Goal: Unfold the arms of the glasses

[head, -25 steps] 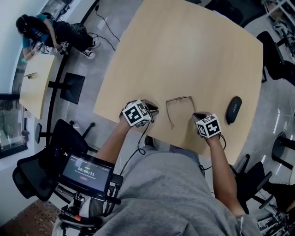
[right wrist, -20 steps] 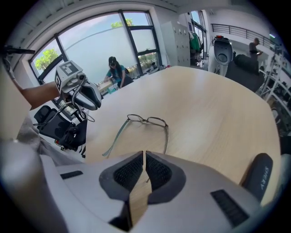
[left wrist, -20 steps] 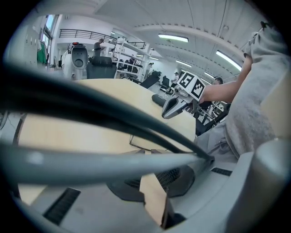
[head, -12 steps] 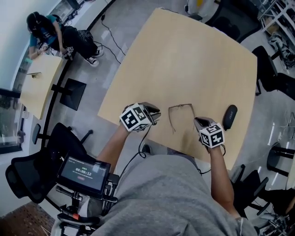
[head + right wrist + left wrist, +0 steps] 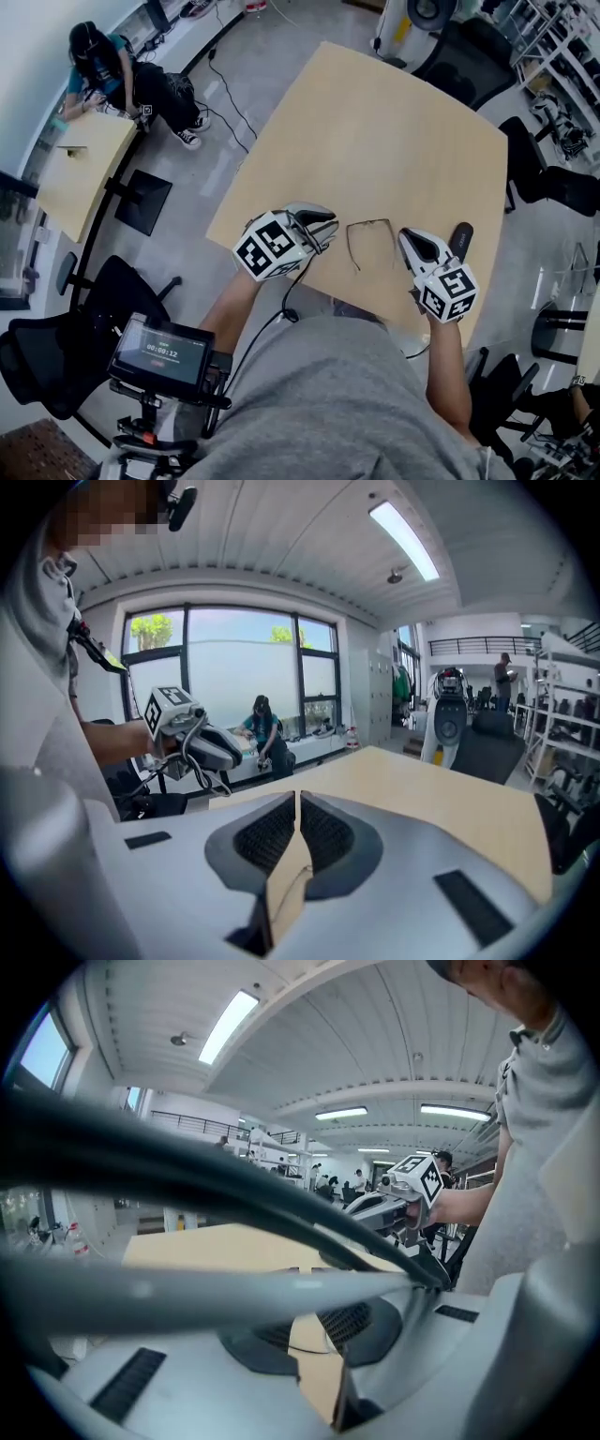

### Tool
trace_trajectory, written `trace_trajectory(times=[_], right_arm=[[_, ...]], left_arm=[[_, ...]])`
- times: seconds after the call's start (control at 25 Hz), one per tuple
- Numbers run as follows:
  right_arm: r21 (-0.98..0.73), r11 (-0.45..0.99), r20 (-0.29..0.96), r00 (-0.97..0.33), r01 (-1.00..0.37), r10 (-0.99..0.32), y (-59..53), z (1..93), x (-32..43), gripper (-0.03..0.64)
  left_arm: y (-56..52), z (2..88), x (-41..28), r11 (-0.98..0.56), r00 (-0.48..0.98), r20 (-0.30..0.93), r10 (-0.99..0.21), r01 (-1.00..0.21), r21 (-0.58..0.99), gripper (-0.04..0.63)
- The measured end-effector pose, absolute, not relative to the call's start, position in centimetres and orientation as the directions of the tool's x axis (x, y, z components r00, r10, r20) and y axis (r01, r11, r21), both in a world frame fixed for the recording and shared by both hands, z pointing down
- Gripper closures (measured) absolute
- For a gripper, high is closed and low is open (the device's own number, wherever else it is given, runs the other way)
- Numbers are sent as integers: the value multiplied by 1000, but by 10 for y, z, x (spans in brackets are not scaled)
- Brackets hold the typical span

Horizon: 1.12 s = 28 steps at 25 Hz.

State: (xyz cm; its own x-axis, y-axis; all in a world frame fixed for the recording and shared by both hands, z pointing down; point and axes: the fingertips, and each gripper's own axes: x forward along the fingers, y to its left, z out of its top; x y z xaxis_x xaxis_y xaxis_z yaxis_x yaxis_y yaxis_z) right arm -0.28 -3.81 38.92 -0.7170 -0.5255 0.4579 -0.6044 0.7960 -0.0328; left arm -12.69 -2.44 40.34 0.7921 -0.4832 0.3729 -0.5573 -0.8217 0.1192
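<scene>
left gripper (image 5: 321, 228): at the near-left edge of the table (image 5: 375, 131), jaws pointing right toward the glasses. Its own view (image 5: 302, 1283) shows the pads drawn almost together with only a thin wedge of tabletop between them. Nothing is gripped. A dark cable (image 5: 234, 1185) crosses that view close to the lens.
glasses (image 5: 370, 223): thin wire frame lying flat on the table by the near edge, between the two grippers and touching neither. The left arm runs out toward the near edge. I can't tell the position of the right arm.
right gripper (image 5: 405, 236): just right of the glasses, jaws angled far-left. In its own view (image 5: 297, 808) the pads are clenched to a narrow slit, with nothing clamped. A thin wire line shows on the table through the lower gap.
case (image 5: 459, 241): dark, oblong, on the table just right of the right gripper, near the right edge.
</scene>
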Motion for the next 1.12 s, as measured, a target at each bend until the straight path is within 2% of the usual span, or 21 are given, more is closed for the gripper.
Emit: trace_trajectory(times=[0.24,0.44,0.88,1.12], right_arm=[[36,800,295,-759,-599,-581,11,309,-32,594],[106,777,211,-749,-621,-628,51,265,-40,606],[176,761,130,-752,-624,-646,104,196,-25,607],[178,778,128,-770,-603,-626,154,194,33,607]], left_arm=[[13,344,-140,-828,802,264,-536,-561,25,555],[44,309,-145,-836,819,189,-541,-548,-18,555],[89,249,-122,-827,819,114,-562,-558,-71,555],[137,247,-62,-809,803,101,-588,-584,-67,555]])
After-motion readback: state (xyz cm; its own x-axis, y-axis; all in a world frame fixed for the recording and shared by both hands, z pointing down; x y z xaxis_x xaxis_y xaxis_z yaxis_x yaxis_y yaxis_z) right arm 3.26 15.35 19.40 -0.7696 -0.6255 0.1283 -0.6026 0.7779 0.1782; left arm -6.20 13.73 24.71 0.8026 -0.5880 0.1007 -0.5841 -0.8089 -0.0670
